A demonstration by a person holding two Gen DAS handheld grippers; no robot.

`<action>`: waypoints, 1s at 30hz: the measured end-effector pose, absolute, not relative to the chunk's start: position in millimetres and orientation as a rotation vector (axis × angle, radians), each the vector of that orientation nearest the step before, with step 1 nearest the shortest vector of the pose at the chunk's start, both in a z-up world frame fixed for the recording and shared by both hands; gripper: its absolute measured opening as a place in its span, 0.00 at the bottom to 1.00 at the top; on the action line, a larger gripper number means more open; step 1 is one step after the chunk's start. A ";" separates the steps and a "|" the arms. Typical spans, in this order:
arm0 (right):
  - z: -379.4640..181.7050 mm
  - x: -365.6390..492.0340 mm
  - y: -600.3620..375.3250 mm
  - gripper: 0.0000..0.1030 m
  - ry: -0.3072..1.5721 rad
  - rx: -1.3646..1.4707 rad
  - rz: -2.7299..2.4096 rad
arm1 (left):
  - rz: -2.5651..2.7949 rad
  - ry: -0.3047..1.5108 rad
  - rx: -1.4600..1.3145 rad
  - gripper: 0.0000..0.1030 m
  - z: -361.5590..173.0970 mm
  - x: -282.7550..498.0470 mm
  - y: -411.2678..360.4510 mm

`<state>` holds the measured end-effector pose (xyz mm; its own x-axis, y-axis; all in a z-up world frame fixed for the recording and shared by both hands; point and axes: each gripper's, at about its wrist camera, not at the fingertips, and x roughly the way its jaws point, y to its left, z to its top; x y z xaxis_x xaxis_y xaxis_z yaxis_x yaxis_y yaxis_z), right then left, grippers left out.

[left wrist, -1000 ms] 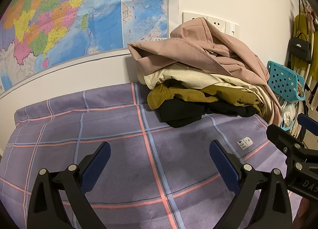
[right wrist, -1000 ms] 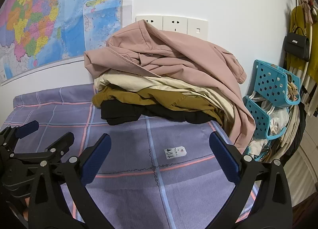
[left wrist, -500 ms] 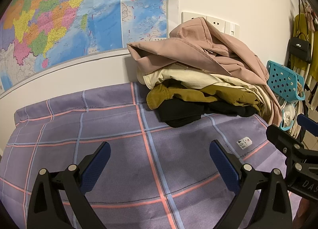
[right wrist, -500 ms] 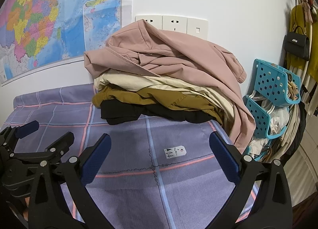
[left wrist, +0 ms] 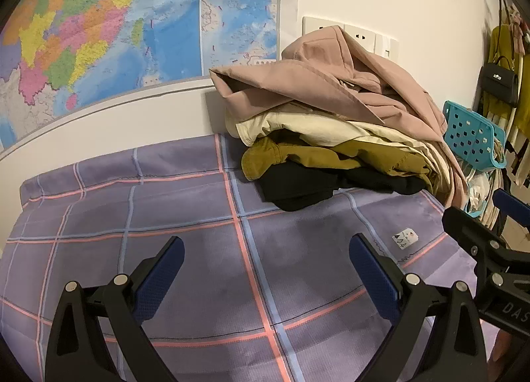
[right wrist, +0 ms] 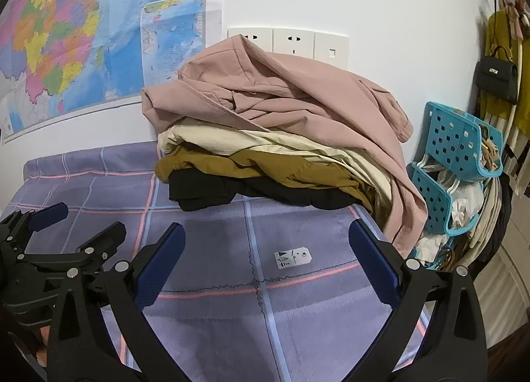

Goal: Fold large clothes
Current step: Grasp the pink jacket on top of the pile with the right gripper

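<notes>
A heap of clothes rests at the back of the bed against the wall. On top lies a pink jacket [left wrist: 334, 84] [right wrist: 281, 94]; under it come a cream garment [left wrist: 318, 125] [right wrist: 232, 140], a mustard one [left wrist: 331, 157] [right wrist: 251, 167] and a black one [left wrist: 304, 186] [right wrist: 212, 190]. My left gripper [left wrist: 266, 253] hangs open above the purple checked bedspread [left wrist: 165, 216], short of the heap. Over the bedspread [right wrist: 215, 226] my right gripper [right wrist: 266, 239] is open too, with nothing between its fingers. Each gripper shows at the edge of the other's view.
A white care tag [right wrist: 293, 258] [left wrist: 404, 238] lies on the bedspread. Blue plastic baskets [right wrist: 463, 150] [left wrist: 473, 130] stuffed with items stand past the bed's right edge. A map [left wrist: 116, 24] and wall sockets [right wrist: 288, 42] are behind the heap. A black handbag [right wrist: 497, 75] hangs at right.
Both views have shifted only slightly; the heap sits a touch lower and nearer. Both grippers stay open and nothing was grasped.
</notes>
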<state>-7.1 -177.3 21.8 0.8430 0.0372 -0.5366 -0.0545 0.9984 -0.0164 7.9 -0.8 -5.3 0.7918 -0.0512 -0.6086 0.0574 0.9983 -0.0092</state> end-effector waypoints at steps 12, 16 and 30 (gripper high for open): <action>34.1 21.8 -186.1 0.95 0.529 -0.077 0.144 | -0.087 0.691 -0.011 0.93 -10.0 37.1 7.1; 60.3 58.5 -179.9 0.95 0.484 -0.201 0.145 | -0.042 0.684 0.012 0.93 -10.2 59.8 15.3; 82.1 253.2 -125.8 0.95 0.488 -0.512 0.380 | 0.035 0.714 0.036 0.94 -14.2 114.2 40.7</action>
